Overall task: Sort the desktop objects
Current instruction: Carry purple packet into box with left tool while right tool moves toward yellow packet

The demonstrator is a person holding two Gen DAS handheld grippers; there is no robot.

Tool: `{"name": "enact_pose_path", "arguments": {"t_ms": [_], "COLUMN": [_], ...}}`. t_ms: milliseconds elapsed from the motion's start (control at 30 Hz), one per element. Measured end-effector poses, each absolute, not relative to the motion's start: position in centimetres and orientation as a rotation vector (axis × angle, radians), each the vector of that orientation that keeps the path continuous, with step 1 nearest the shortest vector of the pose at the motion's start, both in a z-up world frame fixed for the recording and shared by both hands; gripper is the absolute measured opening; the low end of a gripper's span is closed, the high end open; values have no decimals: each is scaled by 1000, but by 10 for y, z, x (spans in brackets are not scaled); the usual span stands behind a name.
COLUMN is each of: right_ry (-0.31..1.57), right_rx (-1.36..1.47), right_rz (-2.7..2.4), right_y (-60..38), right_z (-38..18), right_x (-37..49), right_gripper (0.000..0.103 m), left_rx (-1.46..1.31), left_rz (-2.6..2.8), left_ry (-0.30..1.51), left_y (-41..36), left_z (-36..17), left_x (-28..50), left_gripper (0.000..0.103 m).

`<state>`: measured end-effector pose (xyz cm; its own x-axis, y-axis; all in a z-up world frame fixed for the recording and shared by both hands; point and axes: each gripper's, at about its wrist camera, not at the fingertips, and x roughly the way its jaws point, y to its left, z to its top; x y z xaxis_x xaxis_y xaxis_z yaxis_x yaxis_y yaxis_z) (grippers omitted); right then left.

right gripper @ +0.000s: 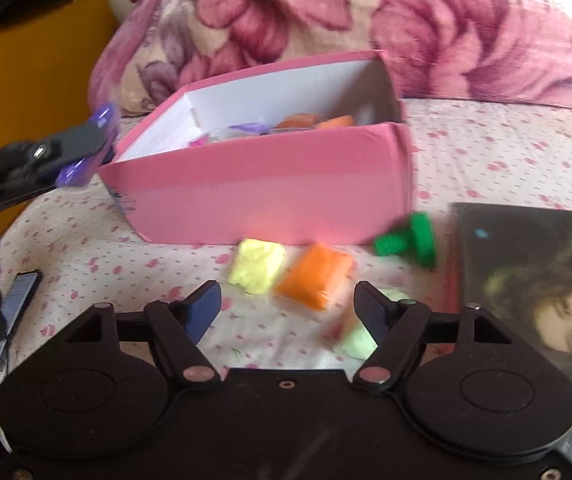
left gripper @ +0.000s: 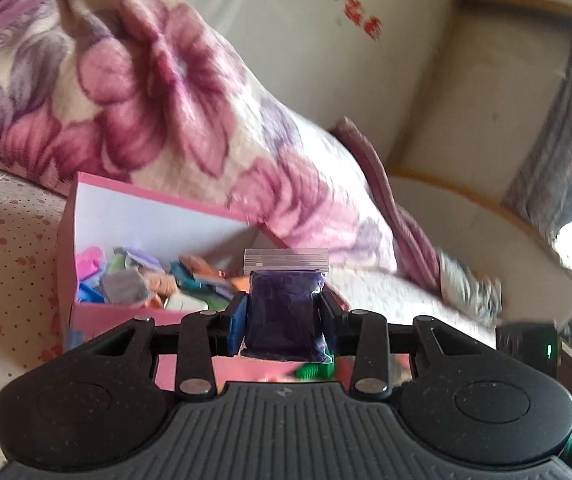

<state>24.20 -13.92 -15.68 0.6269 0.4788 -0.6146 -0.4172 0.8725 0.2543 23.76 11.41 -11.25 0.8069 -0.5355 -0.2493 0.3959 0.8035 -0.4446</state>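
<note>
Left wrist view: the left gripper (left gripper: 284,312) is clenched on a purple clay packet (left gripper: 284,312), pads pressing its two sides, the packet upright with its clear zip strip at 12 o'clock. Below the packet a green item shows in part. Beyond, at 10 o'clock from the packet, stands the pink box (left gripper: 86,312), open, white inside, filled with mixed coloured packets. The packet is nearer the camera than the box's right end; whether it is over the rim cannot be told. Behind the box lies a floral blanket (left gripper: 146,80); farther, at 2 o'clock, a cream sofa arm.

Right wrist view: the right gripper (right gripper: 287,304) is released, jaws apart, nothing between them, above a dotted bedsheet (right gripper: 485,152). A pale green packet (right gripper: 359,340) lies just beside the right finger, partly hidden by it. Just beyond the fingertips lie an orange packet (right gripper: 315,274) and, at its 9 o'clock, a yellow packet (right gripper: 257,266), close together. A green stamp-like toy (right gripper: 409,242) lies on its side at 2 o'clock, near the box's corner. A picture book cover (right gripper: 533,280) lies at 3 o'clock. The pink box stands behind the packets. At 10 o'clock, the left gripper holds the purple packet beside the box's left end. A phone (right gripper: 20,300) lies at 9 o'clock.
</note>
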Motion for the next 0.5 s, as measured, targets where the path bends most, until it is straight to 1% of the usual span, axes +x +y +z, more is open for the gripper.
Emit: {"name": "enact_pose_path", "arguments": {"t_ms": [200, 367, 500], "right_ry": [701, 737, 737], "right_rx": [36, 56, 53], "right_rz": [602, 638, 647], "right_y": [-125, -126, -127], "right_z": [-158, -163, -164], "right_x": [248, 253, 252], "right_gripper": [76, 76, 79], "left_rx": [-395, -355, -285], "left_rz": [-406, -283, -165], "left_ry": [344, 395, 472], "left_y": [106, 97, 92], "left_z": [-101, -97, -91], "left_x": [246, 263, 287], "left_gripper": [37, 37, 37]}}
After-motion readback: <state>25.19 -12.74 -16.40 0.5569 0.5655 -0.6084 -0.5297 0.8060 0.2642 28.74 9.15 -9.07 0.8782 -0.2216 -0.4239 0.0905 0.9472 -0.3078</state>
